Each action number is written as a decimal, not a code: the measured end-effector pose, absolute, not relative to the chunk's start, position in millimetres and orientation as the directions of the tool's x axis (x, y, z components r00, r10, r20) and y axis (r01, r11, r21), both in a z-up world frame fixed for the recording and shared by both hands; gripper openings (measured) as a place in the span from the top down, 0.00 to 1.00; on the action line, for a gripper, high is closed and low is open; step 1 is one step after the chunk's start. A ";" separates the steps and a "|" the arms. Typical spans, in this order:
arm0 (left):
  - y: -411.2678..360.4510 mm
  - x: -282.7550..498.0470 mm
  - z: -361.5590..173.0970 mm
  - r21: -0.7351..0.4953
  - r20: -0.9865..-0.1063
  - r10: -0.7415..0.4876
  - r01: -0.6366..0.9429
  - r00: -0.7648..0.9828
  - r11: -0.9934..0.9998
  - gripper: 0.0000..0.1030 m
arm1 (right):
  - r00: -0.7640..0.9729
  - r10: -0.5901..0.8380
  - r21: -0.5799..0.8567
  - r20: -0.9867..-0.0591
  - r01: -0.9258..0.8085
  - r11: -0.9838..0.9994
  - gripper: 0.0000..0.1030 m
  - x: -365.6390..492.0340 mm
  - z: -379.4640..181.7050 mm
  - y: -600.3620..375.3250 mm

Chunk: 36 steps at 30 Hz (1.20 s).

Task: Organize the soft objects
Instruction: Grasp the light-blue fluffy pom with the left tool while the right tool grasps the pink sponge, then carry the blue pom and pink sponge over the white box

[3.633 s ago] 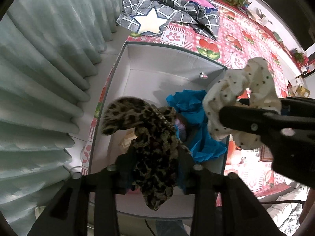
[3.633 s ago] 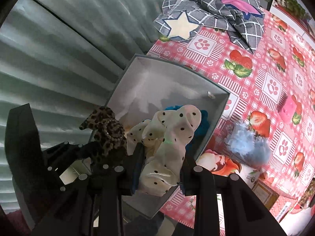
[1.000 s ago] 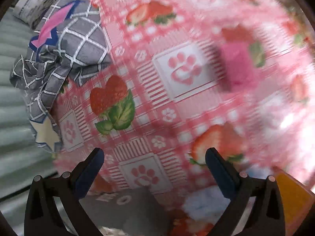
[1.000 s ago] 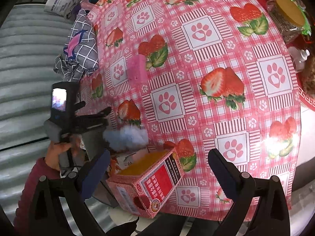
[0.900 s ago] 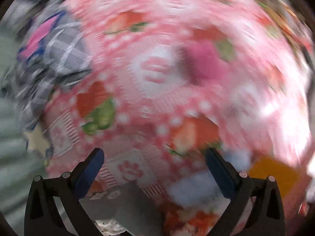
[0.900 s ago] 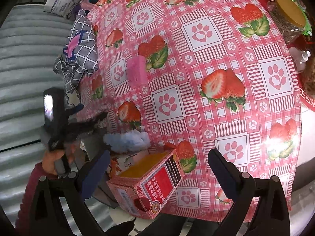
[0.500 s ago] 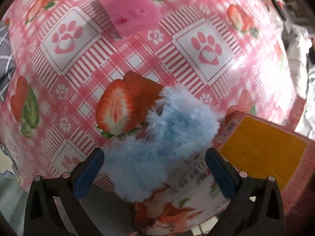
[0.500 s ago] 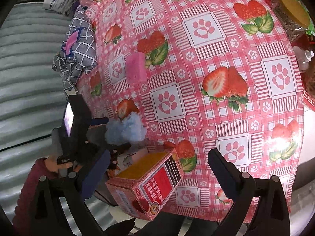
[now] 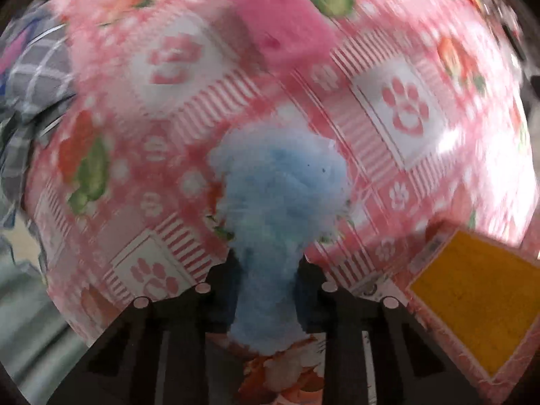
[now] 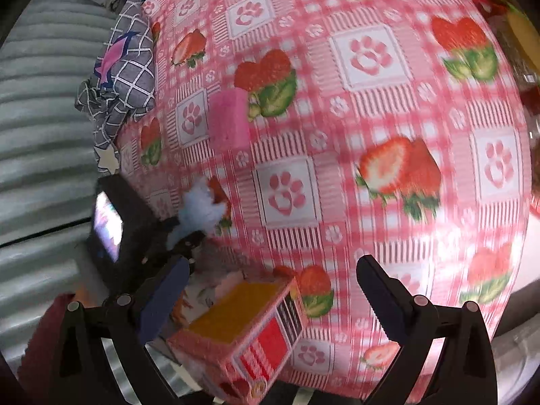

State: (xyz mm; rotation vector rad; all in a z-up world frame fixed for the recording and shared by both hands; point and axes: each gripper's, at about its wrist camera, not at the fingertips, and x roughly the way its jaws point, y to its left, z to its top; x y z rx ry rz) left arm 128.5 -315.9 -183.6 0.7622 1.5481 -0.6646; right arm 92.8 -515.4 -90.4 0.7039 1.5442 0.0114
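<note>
My left gripper (image 9: 268, 290) is shut on a fluffy light-blue scrunchie (image 9: 276, 195), which bulges out above the fingers over the strawberry tablecloth (image 9: 405, 108). From the right wrist view the scrunchie (image 10: 199, 212) shows in the left gripper (image 10: 189, 236) at the table's left edge. A pink sponge block (image 9: 287, 23) lies beyond it, also seen in the right wrist view (image 10: 229, 123). My right gripper (image 10: 270, 293) is open and empty, above the table's near edge.
A pink and red box with a yellow top (image 10: 243, 341) stands at the near edge, also in the left wrist view (image 9: 472, 307). A grey checked cloth (image 10: 125, 74) lies at the far left. Curtains (image 10: 37, 128) hang left of the table.
Both grippers dropped their earlier scrunchies into the grey box and swung out over the table. The left gripper then closed on the blue scrunchie. The right gripper stays open and has moved closer to the table.
</note>
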 end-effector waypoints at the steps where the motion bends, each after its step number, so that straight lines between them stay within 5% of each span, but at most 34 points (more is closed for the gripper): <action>1: -312.0 129.1 -179.0 0.016 -0.996 0.077 0.762 -0.045 0.647 0.71 | 0.063 0.415 0.404 -0.908 0.400 0.823 0.03 102.0 -92.5 -510.8; 17: -263.1 136.4 -102.6 0.028 -0.995 -0.013 0.419 0.095 0.908 0.71 | 0.043 0.197 0.202 -0.979 0.239 0.950 0.03 216.5 -160.8 -442.9; 23: -275.8 147.8 -89.4 0.049 -0.994 0.004 0.409 0.111 0.911 0.71 | 0.040 0.115 0.120 -0.993 0.194 0.973 0.45 219.3 -166.2 -430.8; 36: -284.0 136.0 -78.9 0.060 -0.989 -0.004 0.421 0.149 0.905 0.71 | 0.132 0.185 0.209 -0.974 0.203 0.957 0.49 171.8 -109.7 -472.5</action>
